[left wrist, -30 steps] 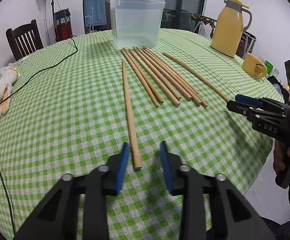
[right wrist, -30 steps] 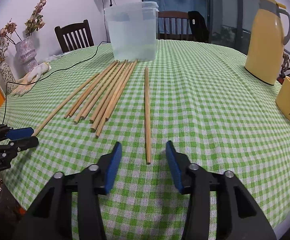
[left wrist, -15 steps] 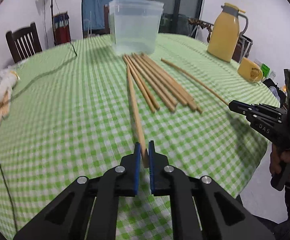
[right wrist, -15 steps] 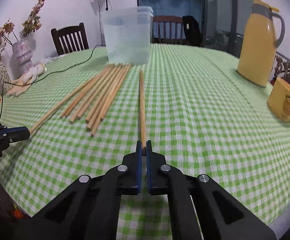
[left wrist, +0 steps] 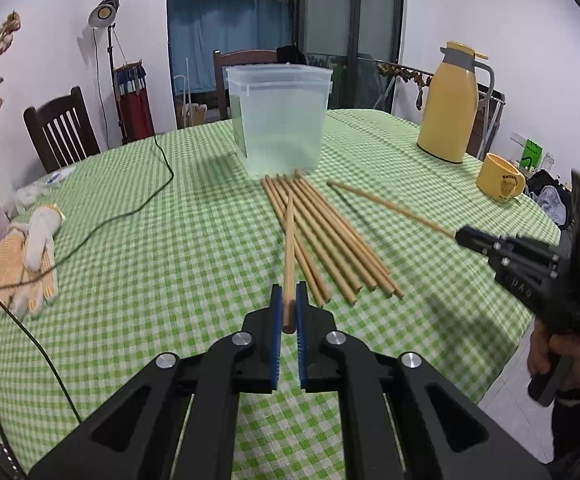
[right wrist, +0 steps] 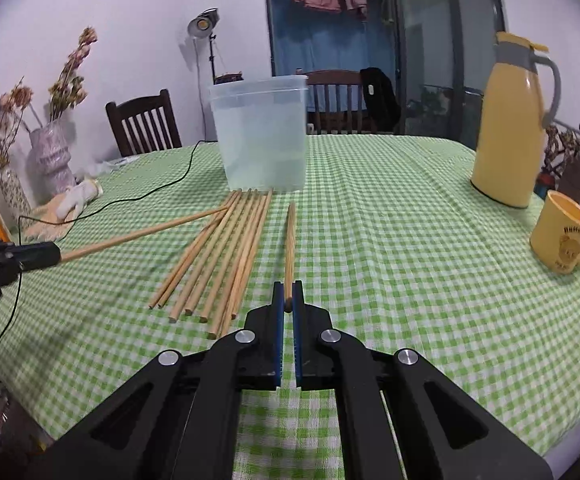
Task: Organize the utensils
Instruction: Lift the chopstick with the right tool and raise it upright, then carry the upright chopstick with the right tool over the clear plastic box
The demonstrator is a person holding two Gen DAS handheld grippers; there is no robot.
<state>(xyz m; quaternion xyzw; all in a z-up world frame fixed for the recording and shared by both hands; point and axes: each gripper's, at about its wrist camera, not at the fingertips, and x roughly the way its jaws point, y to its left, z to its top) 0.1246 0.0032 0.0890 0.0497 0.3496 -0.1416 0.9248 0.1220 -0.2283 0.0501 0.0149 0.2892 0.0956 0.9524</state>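
Here each gripper clamps one wooden stick by its near end. The left gripper [left wrist: 288,307] holds a stick [left wrist: 288,248] raised over the bundle of sticks [left wrist: 322,236] lying on the green checked tablecloth [left wrist: 169,264]. The right gripper [right wrist: 288,295] holds another stick [right wrist: 290,248], just right of the bundle, which lies near the clear plastic tub [right wrist: 261,136].

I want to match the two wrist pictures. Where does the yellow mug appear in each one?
Left wrist view: the yellow mug stands at the right edge, lower right of the yellow thermos jug.
Right wrist view: the yellow mug is at the far right, below the jug.
Shared landmark: the clear plastic container at centre.
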